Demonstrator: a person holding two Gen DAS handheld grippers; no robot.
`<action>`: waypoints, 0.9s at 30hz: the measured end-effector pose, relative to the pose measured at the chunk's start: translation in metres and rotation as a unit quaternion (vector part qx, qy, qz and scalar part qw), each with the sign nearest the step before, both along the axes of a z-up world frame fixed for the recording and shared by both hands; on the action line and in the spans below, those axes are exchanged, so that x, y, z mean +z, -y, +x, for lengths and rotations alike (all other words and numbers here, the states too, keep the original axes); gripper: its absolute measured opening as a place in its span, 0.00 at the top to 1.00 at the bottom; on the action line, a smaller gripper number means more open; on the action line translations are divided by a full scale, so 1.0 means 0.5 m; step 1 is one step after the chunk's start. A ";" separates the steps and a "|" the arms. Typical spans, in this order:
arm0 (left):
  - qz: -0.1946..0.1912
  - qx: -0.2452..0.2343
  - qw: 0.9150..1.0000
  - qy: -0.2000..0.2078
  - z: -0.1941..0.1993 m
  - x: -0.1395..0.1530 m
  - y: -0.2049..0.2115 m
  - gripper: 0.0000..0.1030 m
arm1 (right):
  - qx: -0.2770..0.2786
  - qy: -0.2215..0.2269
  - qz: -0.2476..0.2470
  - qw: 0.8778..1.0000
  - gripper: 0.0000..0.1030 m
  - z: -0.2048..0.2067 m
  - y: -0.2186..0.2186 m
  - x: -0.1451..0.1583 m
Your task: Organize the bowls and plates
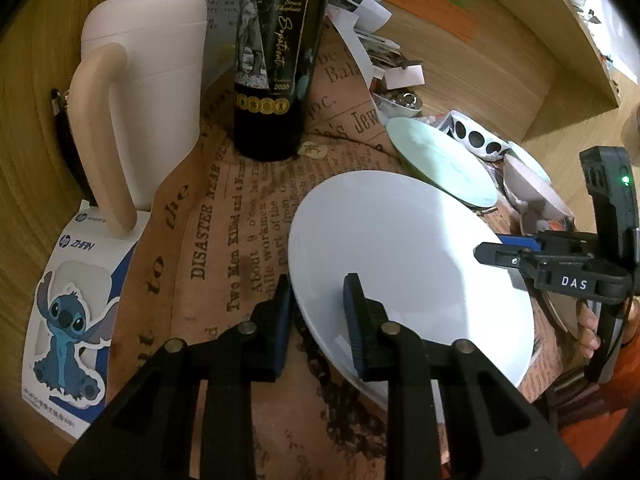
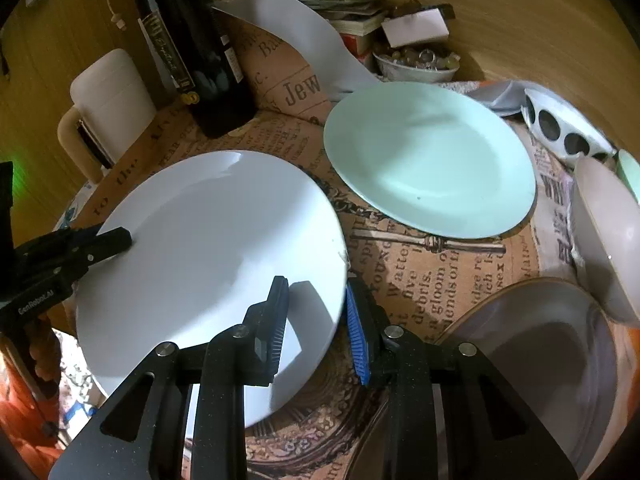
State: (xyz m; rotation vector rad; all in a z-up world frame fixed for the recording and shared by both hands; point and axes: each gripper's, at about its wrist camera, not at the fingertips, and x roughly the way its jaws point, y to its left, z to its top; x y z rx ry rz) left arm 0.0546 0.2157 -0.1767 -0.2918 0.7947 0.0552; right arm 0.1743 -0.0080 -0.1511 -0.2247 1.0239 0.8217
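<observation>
Left gripper (image 1: 320, 316): mine; jaws nearly closed, pinching the near-left rim of the white plate (image 1: 408, 264), one blue pad on top, the other under the edge. I hold at the rim because it is the only thin part.
Jug (image 1: 148, 120): matte cream plastic with a looped handle, standing far left, out of my way.
Wine bottle (image 1: 276, 64): dark glass, glossy label, upright behind the plate.
White plate: smooth glazed ceramic, round and shallow, tilted off the newspaper-print cloth (image 1: 224, 248), held between both my tools. A two-sided hold, I judge, keeps a slick plate level.
Right gripper (image 2: 316, 320): mine too; jaws narrowed onto the opposite rim, ribbed blue pad against the edge, gripping nothing else.
Mint plate (image 2: 428, 160): same glazed shape, pale green, flat on the cloth just beyond the white one; probably the stacking spot.
Glass bowl (image 2: 540, 344): clear, curved, near right.
Pale bowl (image 2: 604, 236): tipped on its side at the far right.
</observation>
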 end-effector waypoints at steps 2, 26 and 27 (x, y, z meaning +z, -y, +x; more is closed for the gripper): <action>-0.001 -0.004 1.000 -0.001 -0.006 0.001 0.001 0.76 | 0.002 -0.001 0.001 1.000 0.72 -0.002 0.001 0.000; 0.000 0.025 1.000 0.013 -0.024 0.023 0.029 0.75 | -0.031 0.028 0.054 0.998 0.73 -0.030 0.028 0.022; 0.000 0.028 0.999 0.017 -0.025 0.027 0.029 0.75 | -0.031 0.035 0.057 0.997 0.73 -0.034 0.030 0.029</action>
